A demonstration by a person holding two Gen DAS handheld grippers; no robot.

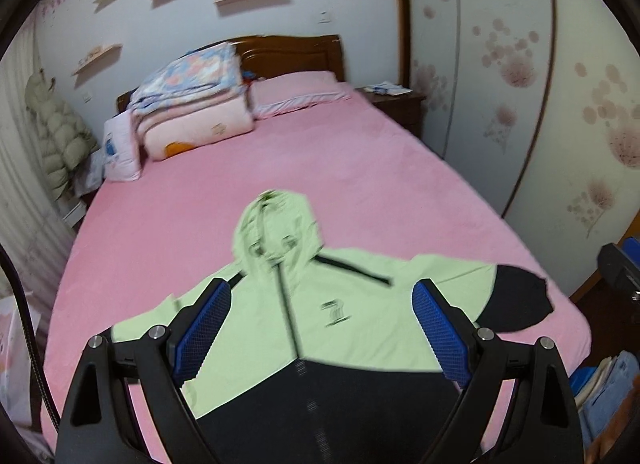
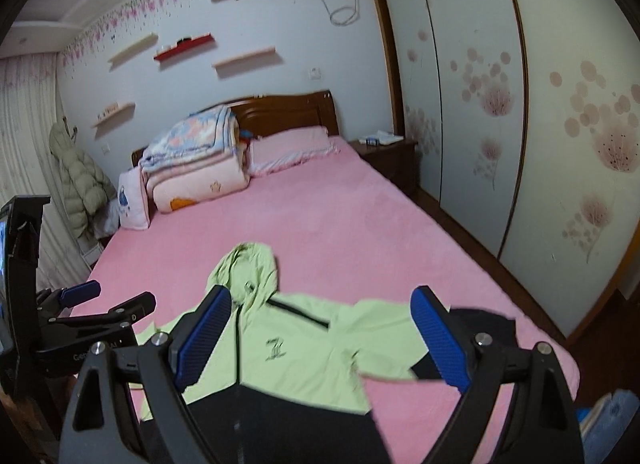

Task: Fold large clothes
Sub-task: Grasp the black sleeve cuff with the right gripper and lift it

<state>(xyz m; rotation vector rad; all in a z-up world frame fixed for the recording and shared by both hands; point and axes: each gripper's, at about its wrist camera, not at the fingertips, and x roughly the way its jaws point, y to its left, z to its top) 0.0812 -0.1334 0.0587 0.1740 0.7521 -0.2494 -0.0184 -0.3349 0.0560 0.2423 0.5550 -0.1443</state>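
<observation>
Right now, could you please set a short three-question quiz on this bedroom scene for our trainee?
1. True or false: the jacket lies spread on the bed with its front and zip facing up.
2. Which colour is the jacket's lower part? A) red B) black C) white
3. Fill in: the left hand-held gripper and the right hand-held gripper are both ____, holding nothing.

Key
1. True: the hood points toward the headboard and the chest logo shows.
2. B: black below, light green above.
3. Open: the blue pads stand wide apart above the cloth.
</observation>
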